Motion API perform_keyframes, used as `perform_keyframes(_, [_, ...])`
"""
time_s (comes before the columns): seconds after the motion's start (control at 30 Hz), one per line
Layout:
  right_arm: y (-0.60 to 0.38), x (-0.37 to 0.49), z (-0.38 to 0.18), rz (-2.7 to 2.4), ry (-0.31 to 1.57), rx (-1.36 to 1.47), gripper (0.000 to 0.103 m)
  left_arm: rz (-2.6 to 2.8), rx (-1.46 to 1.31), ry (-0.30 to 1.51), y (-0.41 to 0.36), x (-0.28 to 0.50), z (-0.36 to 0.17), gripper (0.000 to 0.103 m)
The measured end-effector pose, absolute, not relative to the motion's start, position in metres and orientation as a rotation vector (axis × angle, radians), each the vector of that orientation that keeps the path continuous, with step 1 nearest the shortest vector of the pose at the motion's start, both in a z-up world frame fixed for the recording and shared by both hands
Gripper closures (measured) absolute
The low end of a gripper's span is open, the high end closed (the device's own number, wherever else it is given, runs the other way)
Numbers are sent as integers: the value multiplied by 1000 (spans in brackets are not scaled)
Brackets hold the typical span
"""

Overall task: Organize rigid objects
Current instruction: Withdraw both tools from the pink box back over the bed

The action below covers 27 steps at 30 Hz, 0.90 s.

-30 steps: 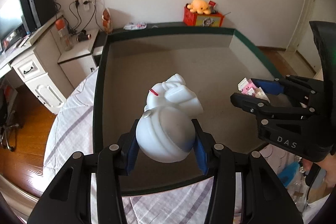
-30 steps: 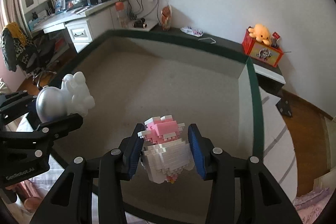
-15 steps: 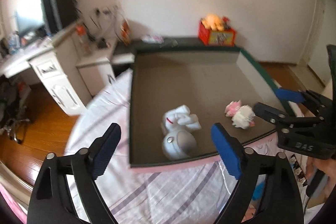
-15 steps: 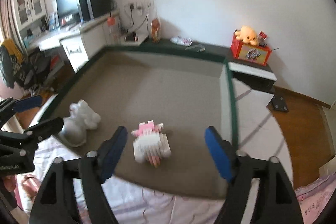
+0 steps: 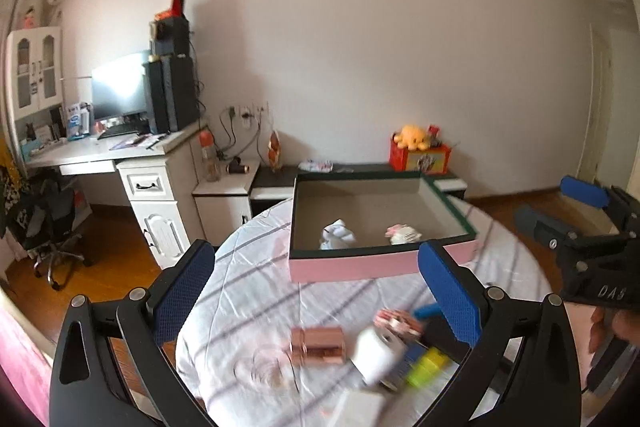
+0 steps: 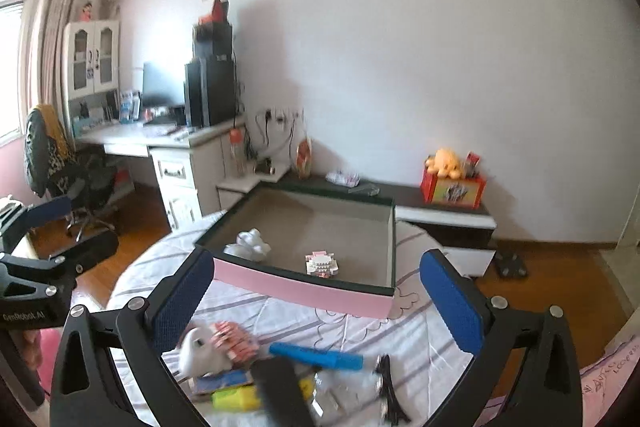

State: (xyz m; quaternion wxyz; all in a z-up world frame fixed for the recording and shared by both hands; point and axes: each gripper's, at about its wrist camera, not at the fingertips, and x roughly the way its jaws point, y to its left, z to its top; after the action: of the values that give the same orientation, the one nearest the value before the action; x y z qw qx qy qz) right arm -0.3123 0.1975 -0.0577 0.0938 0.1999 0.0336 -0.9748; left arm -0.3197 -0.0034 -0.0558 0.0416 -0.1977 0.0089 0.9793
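A pink-sided box (image 5: 360, 266) (image 6: 304, 293) stands on the round table. In it lie a white figurine (image 5: 337, 235) (image 6: 250, 245) at the left and a pink-and-white block toy (image 5: 403, 233) (image 6: 322, 264) to its right. My left gripper (image 5: 316, 291) is open and empty, held back from the box above the table. My right gripper (image 6: 316, 297) is also open and empty, pulled back on the near side of the box. Each gripper shows at the edge of the other's view.
Loose items lie on the striped tablecloth near me: a copper-coloured can (image 5: 318, 345), a white roll (image 5: 378, 355), a blue stick (image 6: 316, 355), a yellow block (image 6: 234, 398), a black flat object (image 6: 280, 391). A desk (image 5: 120, 155) and an office chair (image 5: 48, 227) stand to the left.
Both grippers opened and let go of their toys, which now lie in the box. Both grippers then pulled back and up, away from the box.
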Motion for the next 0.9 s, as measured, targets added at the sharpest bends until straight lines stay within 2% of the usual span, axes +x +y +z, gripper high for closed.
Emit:
perform_keyframes(0.2, [191, -254, -54, -2930, 94, 500, 0, 3051, -516, 8, -4, -255, -46, 0])
perform_keyframes(0.33, [192, -229, -54, -2940, 76, 488, 0, 3070, -480, 73, -4, -223, -42, 0])
perform_keyframes(0.9, [197, -177, -49, -2997, 99, 431, 0, 3046, -460, 172, 10, -184, -38, 0])
